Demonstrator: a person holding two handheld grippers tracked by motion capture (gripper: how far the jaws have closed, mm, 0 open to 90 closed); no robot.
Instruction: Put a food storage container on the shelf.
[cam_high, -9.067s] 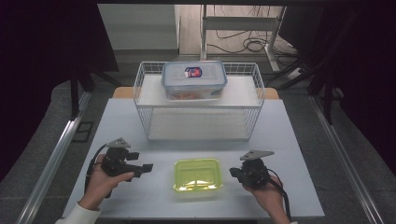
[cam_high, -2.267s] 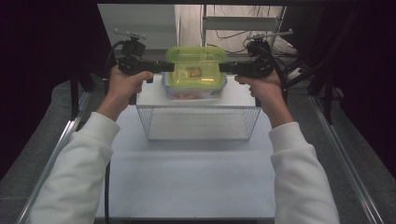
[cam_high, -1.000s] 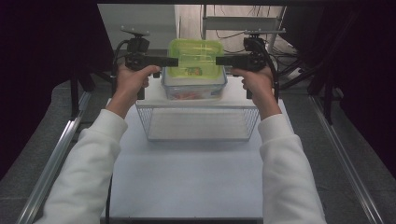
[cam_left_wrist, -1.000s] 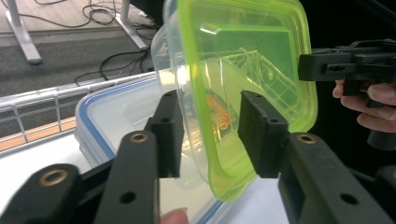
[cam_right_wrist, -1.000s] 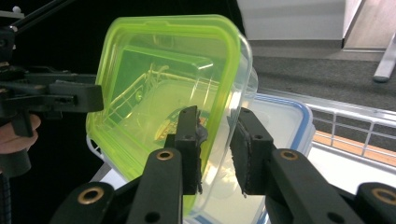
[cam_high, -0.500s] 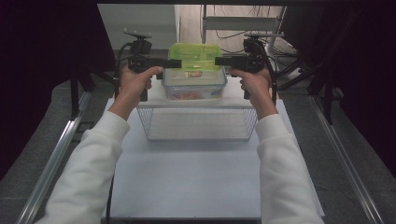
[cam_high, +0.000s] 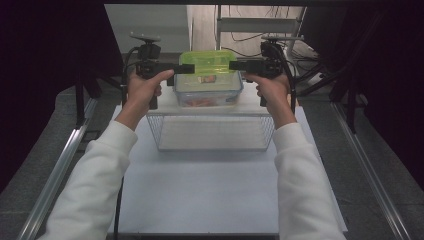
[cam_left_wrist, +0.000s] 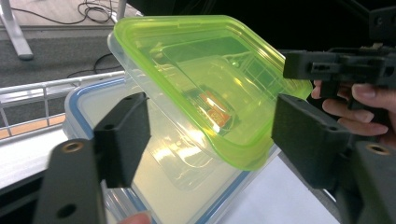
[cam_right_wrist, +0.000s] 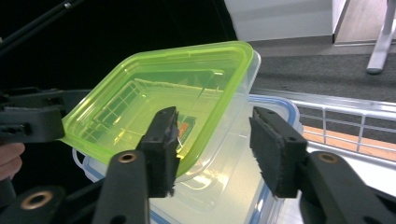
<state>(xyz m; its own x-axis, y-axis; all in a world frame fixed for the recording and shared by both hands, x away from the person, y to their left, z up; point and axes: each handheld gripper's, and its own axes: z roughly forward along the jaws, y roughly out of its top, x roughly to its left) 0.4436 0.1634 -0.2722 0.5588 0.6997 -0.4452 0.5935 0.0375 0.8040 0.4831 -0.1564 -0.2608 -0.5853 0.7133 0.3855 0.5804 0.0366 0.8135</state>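
The green-lidded clear container (cam_high: 207, 67) sits on top of the blue-rimmed storage box (cam_high: 210, 92), which itself rests on the white wire basket (cam_high: 212, 132). In both gripper views the green-lidded container rests tilted on the box lid, one corner raised.

My left gripper (cam_high: 187, 68) is held level at the container's left edge. In the left gripper view its jaws are spread wide and grip nothing; the container lies beyond them.

My right gripper (cam_high: 236, 65) is at the container's right edge. Its jaws are likewise spread apart, the container beyond them, unclamped.

Both grippers are over the basket's far side.
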